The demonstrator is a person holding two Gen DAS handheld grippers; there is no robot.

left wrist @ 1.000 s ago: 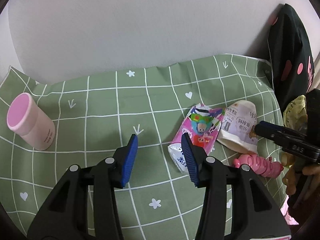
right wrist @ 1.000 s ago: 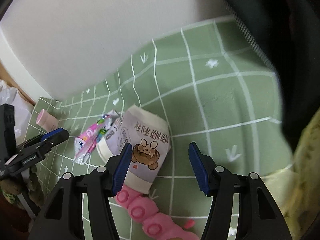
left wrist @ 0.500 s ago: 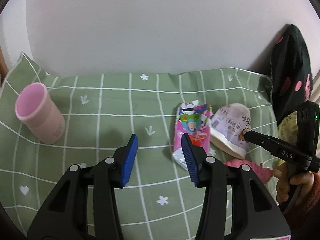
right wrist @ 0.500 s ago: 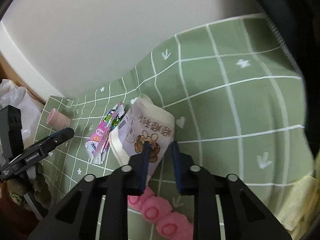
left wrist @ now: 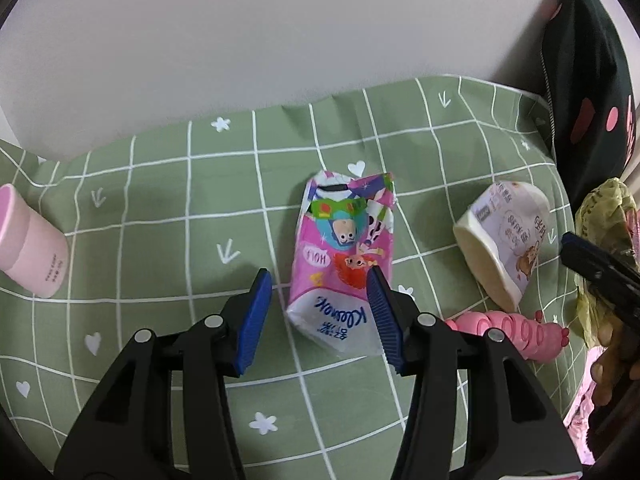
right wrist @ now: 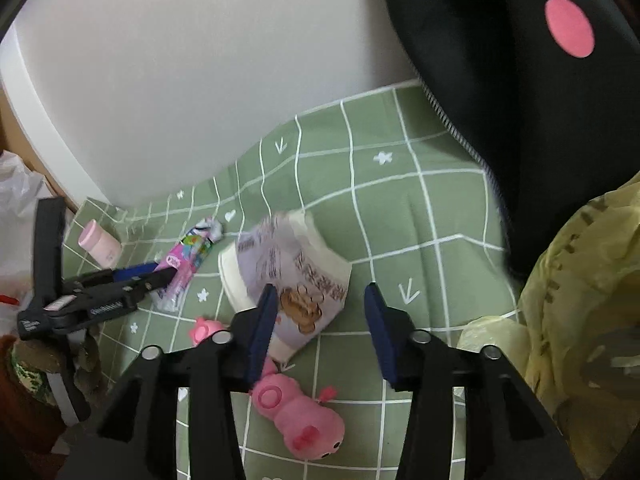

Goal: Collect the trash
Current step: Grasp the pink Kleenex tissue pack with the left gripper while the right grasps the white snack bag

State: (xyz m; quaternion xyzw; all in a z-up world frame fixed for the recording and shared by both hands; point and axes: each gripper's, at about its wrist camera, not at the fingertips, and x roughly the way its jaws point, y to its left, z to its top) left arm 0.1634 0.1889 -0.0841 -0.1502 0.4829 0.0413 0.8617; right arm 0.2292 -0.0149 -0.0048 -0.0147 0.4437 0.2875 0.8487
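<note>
A pink cartoon-printed tissue pack [left wrist: 344, 256] lies on the green checked cloth [left wrist: 160, 200]. My left gripper [left wrist: 320, 316] hangs over its near end with the jaws opening. The pack sits between the blue pads; the left pad stands clear of it. A crushed paper cup [right wrist: 288, 264] lies on its side, blurred, and shows as paper cup [left wrist: 504, 236] to the right of the pack. My right gripper [right wrist: 320, 328] is above it, jaws opening, with only the cup's near corner between the fingers and nothing gripped. The left gripper [right wrist: 140, 276] shows at the tissue pack [right wrist: 188, 256].
A pink toy pig [right wrist: 296, 404] lies just in front of the cup. A pink tumbler [left wrist: 30, 248] stands at the far left. A black cushion with pink dots [right wrist: 540, 100] blocks the right side. A yellow-green bag [right wrist: 580, 300] hangs at the right. A white wall backs the cloth.
My left gripper has moved right and down onto the tissue pack, which now lies between its pads. My right gripper closed near the cup, then opened wide again and lifted.
</note>
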